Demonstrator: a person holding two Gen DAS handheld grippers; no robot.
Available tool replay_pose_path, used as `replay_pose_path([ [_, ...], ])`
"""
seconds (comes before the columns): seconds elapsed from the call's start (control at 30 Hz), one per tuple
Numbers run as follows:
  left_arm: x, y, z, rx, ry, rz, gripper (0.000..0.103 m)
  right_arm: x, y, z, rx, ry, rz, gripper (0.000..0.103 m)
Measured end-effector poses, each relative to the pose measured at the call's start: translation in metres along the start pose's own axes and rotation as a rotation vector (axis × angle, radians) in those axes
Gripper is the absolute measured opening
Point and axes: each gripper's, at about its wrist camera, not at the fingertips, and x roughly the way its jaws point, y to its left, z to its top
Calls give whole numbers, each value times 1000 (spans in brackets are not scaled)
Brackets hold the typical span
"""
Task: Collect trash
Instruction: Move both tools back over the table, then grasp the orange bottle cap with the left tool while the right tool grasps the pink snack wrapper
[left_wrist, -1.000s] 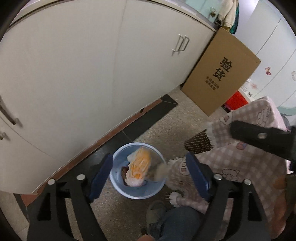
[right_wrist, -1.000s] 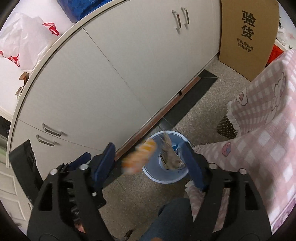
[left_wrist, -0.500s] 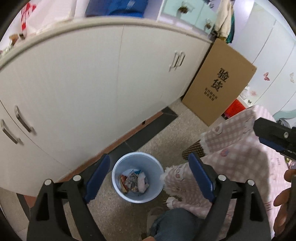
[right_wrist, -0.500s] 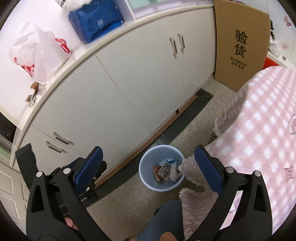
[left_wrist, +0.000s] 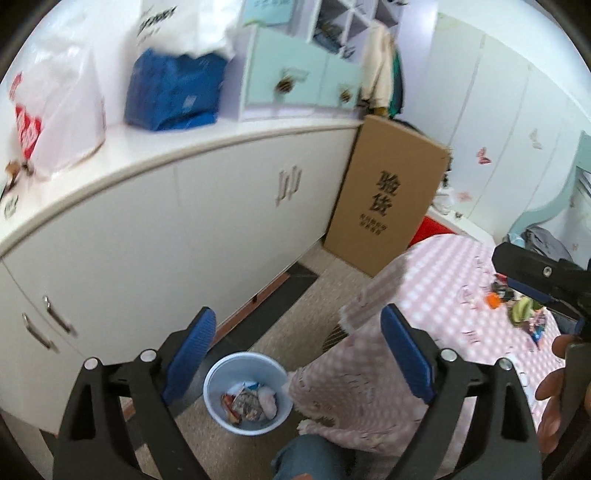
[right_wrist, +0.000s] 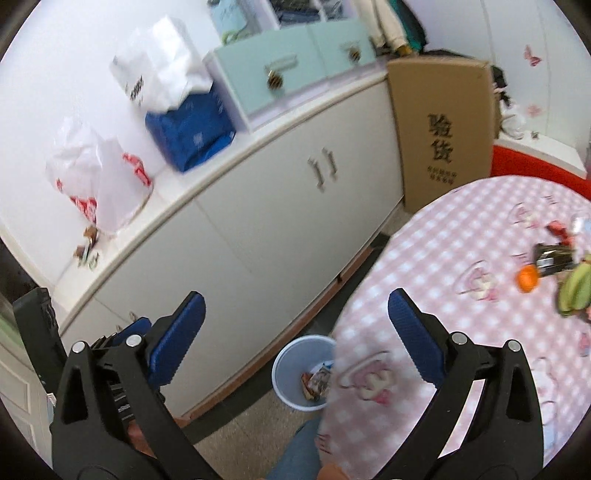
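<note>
Both tools, left (left_wrist: 295, 354) and right (right_wrist: 295, 332), hung spread and empty above the bin (left_wrist: 248, 393) holding wrappers, as I judged the next pickup: trash (right_wrist: 554, 258) on the tabletop (right_wrist: 461, 295), best approached low, one piece pinched squarely.

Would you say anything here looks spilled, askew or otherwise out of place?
Nothing looks spilled: the wrappers sit inside the blue bin on the floor. What remains out of place is litter on the pink checked tablecloth: an orange piece, green peel and wrappers.
</note>
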Motion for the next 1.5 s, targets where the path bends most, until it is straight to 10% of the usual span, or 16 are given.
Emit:
replay_pose_path([
  [0.87, -17, -188, -8, 277, -34, -235, 89, -190, -190, -33, 265, -261, -357, 97],
  [1.5, 84, -254, -21, 380, 116, -265, 89, -129, -269, -71, 317, -31, -513, 97],
])
